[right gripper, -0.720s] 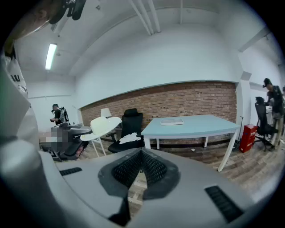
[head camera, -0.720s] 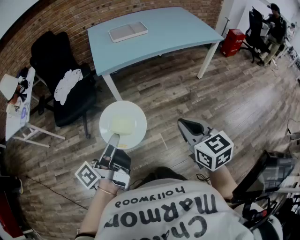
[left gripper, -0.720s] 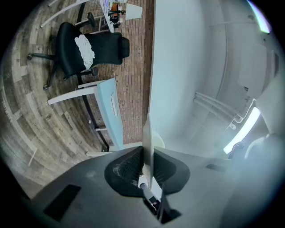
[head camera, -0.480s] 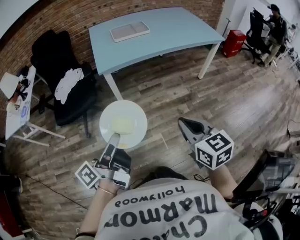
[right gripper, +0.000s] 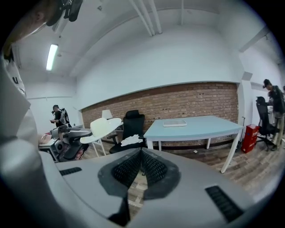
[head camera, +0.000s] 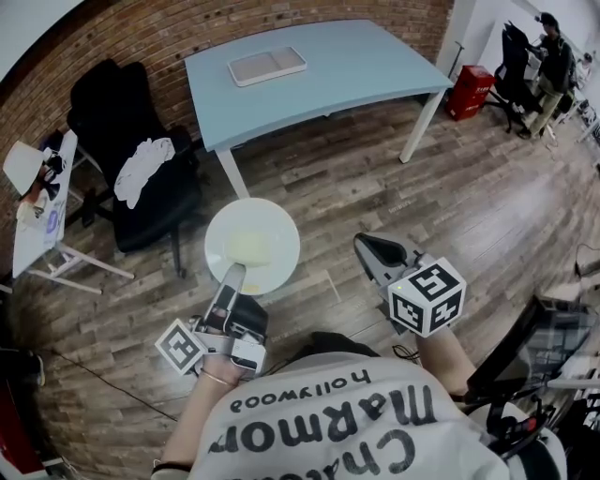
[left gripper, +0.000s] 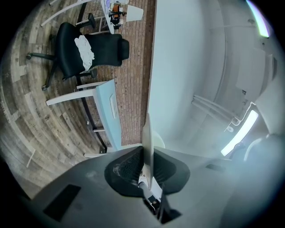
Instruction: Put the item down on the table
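Clamping the plate point(head camera: 251, 246) by its near rim, the left gripper point(head camera: 233, 275) faces the table point(head camera: 366, 58), well ahead; the right gripper point(head camera: 366, 247), jaws together, holds nothing.

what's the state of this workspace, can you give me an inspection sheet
surface: light blue table, bare apart from a white tray
job's things: white plate, held by its rim over the wooden floor, not yet on the table
clutter: white cloth on a black chair; red box by the table
grippers: left gripper shut on the plate; right gripper shut, empty
cables: thin dark line on the floor, perhaps a cable
surroundings: brick wall; a person at far right
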Action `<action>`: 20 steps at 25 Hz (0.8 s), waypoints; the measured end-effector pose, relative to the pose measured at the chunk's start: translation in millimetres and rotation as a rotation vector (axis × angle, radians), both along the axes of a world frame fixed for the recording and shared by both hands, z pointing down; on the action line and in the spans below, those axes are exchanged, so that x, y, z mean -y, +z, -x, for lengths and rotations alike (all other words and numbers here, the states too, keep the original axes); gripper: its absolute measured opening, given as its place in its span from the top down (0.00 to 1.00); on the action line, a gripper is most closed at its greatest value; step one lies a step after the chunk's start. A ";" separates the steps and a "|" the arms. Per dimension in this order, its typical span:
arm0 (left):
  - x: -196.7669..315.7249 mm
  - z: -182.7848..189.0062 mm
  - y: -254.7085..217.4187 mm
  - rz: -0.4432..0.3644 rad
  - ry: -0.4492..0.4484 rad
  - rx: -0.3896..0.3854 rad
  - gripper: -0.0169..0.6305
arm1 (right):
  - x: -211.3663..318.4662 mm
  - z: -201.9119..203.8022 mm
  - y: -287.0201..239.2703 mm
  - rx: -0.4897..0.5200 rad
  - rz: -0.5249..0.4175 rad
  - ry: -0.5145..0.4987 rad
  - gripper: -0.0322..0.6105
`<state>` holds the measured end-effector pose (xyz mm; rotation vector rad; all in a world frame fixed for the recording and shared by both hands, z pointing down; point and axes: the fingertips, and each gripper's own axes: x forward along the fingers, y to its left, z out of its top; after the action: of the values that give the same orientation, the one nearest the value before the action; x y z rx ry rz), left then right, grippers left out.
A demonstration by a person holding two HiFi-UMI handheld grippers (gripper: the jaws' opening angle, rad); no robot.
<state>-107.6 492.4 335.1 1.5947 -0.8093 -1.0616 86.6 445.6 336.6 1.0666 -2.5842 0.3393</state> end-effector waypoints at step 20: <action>75.1 8.2 20.6 0.028 -0.048 -0.016 0.94 | 74.7 15.0 12.7 0.023 0.027 -0.029 0.94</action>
<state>-115.7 417.3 355.8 1.5480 -0.8518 -1.0911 71.6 370.9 349.4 1.0206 -2.6048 0.3808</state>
